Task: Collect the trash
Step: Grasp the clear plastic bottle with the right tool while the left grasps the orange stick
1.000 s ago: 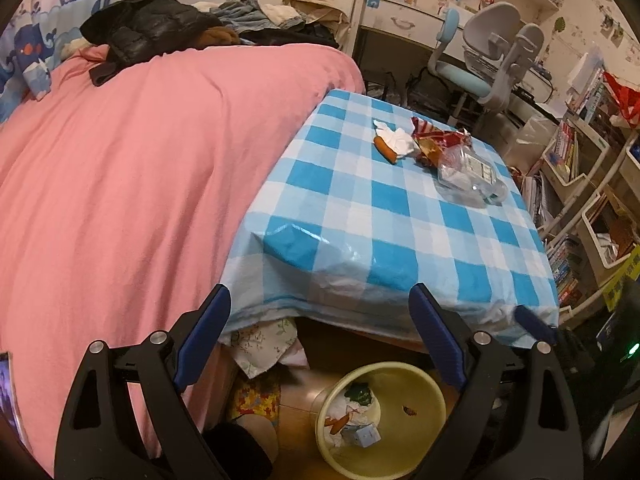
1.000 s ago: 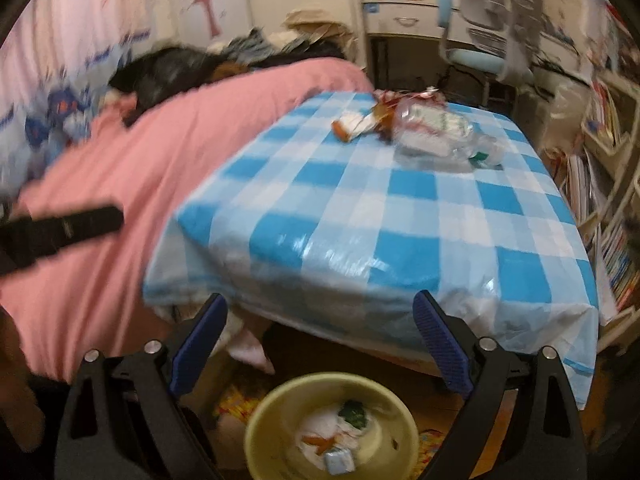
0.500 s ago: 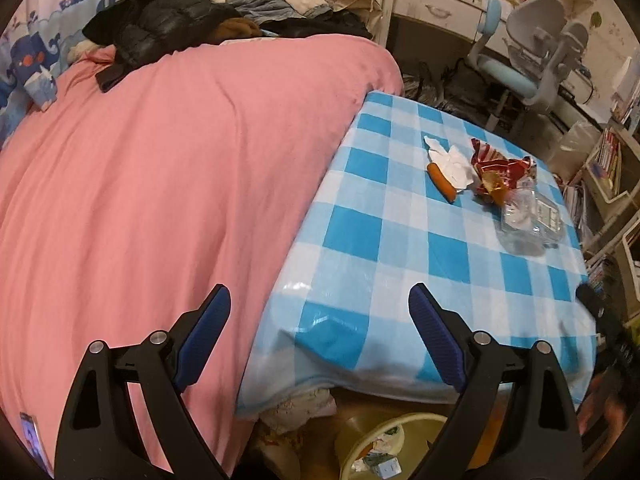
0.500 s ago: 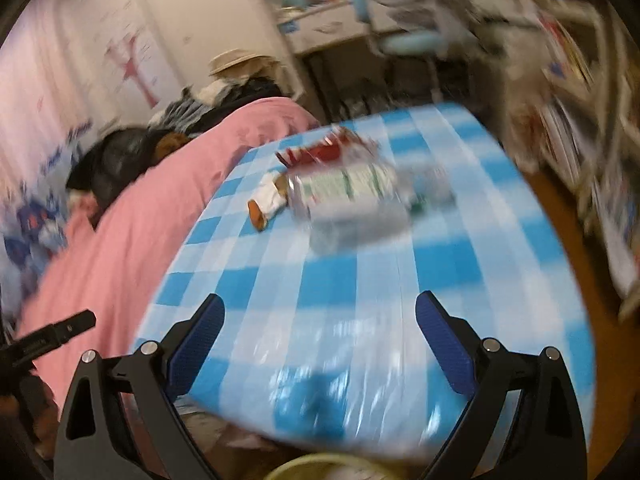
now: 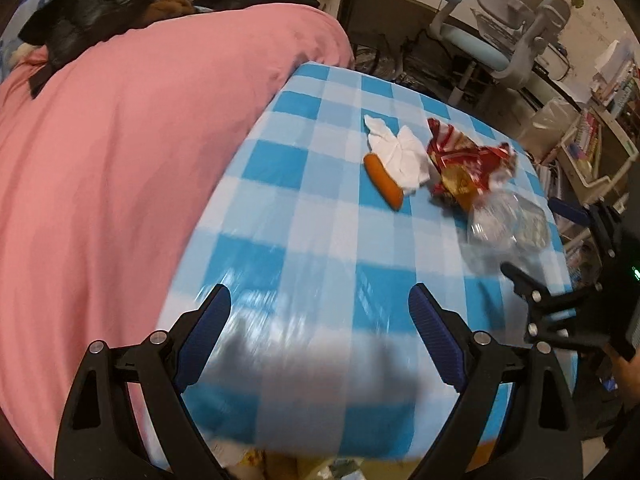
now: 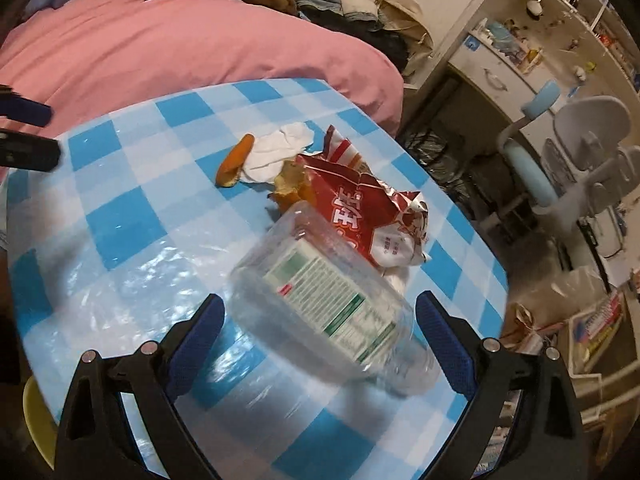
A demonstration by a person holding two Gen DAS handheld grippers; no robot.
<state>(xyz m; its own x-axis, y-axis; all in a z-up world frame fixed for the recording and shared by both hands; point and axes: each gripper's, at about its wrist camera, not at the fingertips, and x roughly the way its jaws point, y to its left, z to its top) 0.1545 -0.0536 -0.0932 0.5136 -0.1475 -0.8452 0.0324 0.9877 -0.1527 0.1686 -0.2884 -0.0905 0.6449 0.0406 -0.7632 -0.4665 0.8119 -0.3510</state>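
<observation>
While open, hand-held gripper (image 6: 318, 322) over bottle (image 6: 332, 300)

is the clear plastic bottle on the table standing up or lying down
Lying down: the clear plastic bottle rests on its side on the checked tablecloth, label facing up.

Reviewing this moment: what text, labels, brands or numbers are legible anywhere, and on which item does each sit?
"王" in white, with a partly crumpled character beside it: red snack wrapper.
Small print on the wrapper's white panel: too small to read.
Green-and-white label on the clear plastic bottle: lines of print, blurred, unreadable.
Book spines on the shelf: too small to read.
Nothing else legible.
</observation>
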